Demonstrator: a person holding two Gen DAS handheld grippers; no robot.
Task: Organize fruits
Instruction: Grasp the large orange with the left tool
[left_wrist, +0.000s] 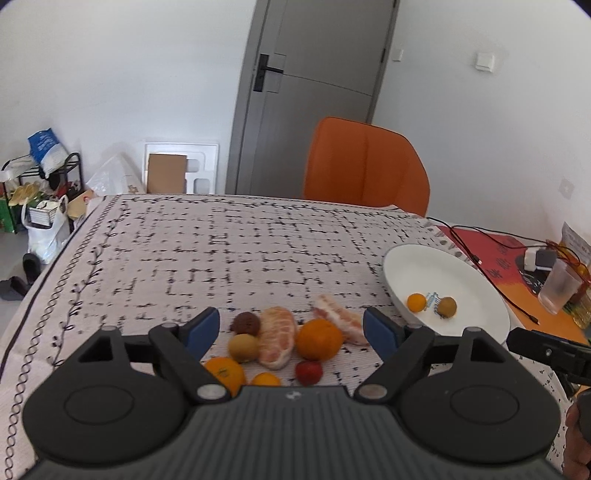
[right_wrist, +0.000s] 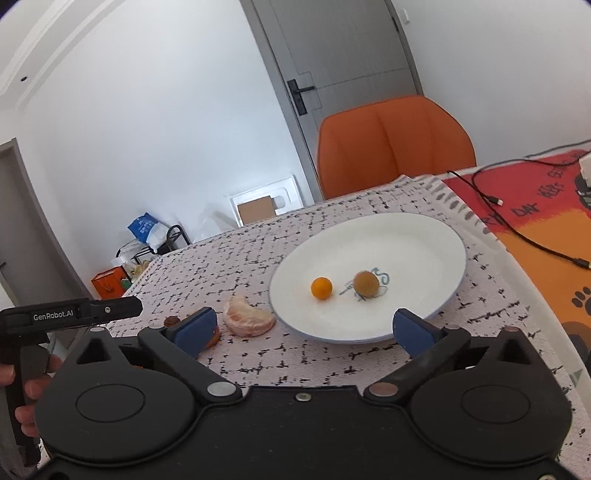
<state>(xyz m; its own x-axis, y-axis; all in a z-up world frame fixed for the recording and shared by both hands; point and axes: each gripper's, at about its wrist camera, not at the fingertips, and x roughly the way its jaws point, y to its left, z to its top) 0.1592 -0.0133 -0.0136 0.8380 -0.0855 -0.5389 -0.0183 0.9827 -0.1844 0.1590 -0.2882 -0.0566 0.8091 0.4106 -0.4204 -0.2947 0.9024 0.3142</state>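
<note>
Two small round fruits, an orange one (right_wrist: 321, 288) and a brownish one (right_wrist: 366, 284), lie near each other on the white plate (right_wrist: 424, 236), which sits toward the right edge of the surface (left_wrist: 258, 236). The rest cluster near the front edge: a large orange (left_wrist: 319, 339), a peeled citrus half (left_wrist: 277, 336), a pinkish peeled segment (left_wrist: 341, 322), a dark brown fruit (left_wrist: 245, 323), a tan round fruit (left_wrist: 243, 347), a strawberry (left_wrist: 308, 371) and two more orange fruits (left_wrist: 225, 373), partly cut off by the gripper body. The left gripper (left_wrist: 291, 326) hovers with its jaws spread wide above this cluster, holding nothing. The right gripper (right_wrist: 304, 328) is equally wide apart and empty, its right finger overlapping the plate's near rim. An orange chair (left_wrist: 365, 166) stands behind the far edge; cables (right_wrist: 517, 229) cross a red mat (right_wrist: 535, 206) at the right, near a clear cup (left_wrist: 559, 288).
</note>
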